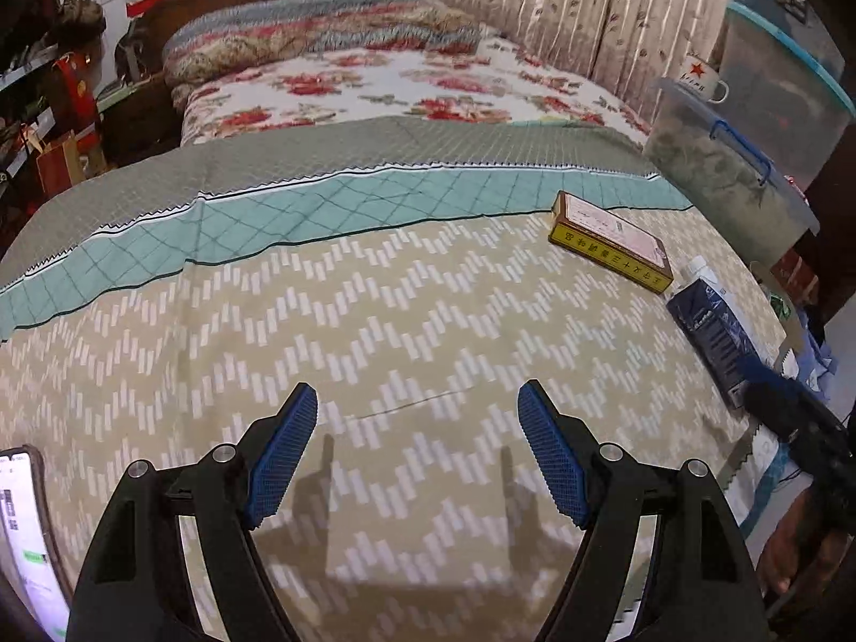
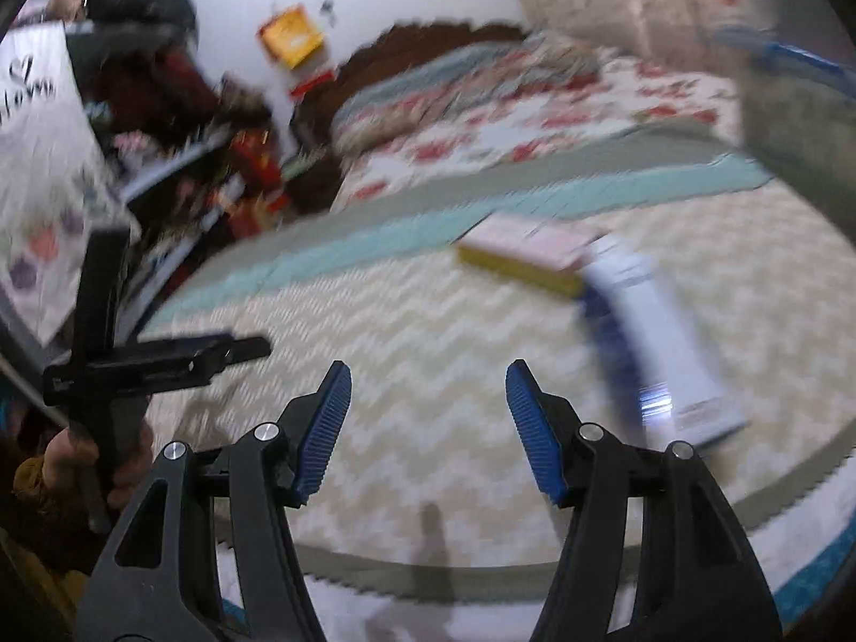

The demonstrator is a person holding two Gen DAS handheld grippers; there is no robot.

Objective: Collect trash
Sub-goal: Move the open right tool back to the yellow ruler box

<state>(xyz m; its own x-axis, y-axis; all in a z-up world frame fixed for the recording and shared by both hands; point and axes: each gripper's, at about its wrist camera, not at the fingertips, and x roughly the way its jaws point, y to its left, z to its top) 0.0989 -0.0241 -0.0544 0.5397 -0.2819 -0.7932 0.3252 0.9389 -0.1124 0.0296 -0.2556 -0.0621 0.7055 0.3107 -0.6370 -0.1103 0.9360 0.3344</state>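
Both hand-held grippers, left (image 1: 417, 449) and right (image 2: 428, 428), are released and hold nothing. They hang over the bed (image 1: 374, 321), likely to grab the box (image 1: 610, 241) and carton (image 1: 711, 321) as trash.

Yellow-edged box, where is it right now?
In the left wrist view the yellow-edged box lies flat on the bed cover, right of centre, just beyond the dark blue carton.

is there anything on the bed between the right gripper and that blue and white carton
Nothing visible. The right gripper has open, empty jaws over bare bedspread, and the blue and white carton lies just to its right, touching the yellow box at its far end.
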